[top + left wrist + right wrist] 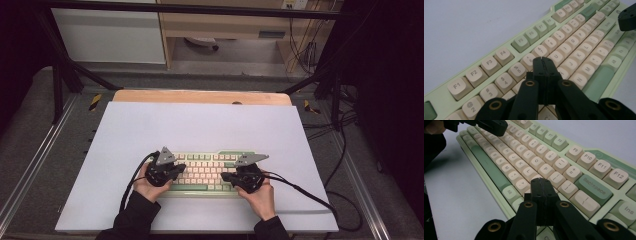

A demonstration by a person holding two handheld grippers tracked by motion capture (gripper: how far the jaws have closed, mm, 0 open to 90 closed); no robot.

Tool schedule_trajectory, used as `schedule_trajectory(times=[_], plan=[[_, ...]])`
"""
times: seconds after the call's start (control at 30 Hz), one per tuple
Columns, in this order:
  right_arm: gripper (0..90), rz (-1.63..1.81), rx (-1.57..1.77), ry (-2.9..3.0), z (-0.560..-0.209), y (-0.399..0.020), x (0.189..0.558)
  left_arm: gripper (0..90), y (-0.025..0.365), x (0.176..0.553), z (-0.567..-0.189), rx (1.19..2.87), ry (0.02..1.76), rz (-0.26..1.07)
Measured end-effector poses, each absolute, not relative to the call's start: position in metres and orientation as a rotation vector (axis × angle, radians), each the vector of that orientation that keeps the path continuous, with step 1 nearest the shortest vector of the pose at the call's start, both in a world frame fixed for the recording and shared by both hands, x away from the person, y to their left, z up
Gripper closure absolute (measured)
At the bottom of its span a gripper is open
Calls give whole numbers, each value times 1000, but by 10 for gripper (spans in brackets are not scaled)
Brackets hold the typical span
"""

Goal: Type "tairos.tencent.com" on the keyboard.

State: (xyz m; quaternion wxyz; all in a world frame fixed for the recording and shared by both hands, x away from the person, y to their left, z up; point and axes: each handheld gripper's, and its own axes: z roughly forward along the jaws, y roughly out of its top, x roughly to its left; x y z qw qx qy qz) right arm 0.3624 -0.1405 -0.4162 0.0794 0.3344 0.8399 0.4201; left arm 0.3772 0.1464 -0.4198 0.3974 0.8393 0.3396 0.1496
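Keyboard [206,172] with cream keys and a pale green case sits low and centre in the high view, on a white sheet [200,125] that covers the table [200,96]; only a strip of wood pokes out along the sheet's top edge. Both hands come up from the bottom of that frame, each holding a claw over the keys.

Left claw [181,168] is at the left end of the keyboard, pointing toward the middle. In the left gripper view its jaws are pressed flat together with nothing between them, and the tip [543,60] hangs over the number row, around the 6 and 7 keys. Can't tell if it actually touches a key.

Right claw [225,176] is at the right end, pointing back toward the left one, with a small gap between the two tips. In the right gripper view it's closed tight too, also empty, tip [539,181] sitting above the keys just left of Backspace, near the bracket keys. The other claw shows in the upper left of that frame, over the far end of the board. Cables trail off both claws across the sheet.
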Motion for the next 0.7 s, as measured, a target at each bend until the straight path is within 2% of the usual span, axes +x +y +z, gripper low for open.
schedule_trajectory(times=[0.7], plan=[[900, 1261, 1006, 2509, -416, -141, 362, 897, 144, 381, -429, 2143, 861, 383]])
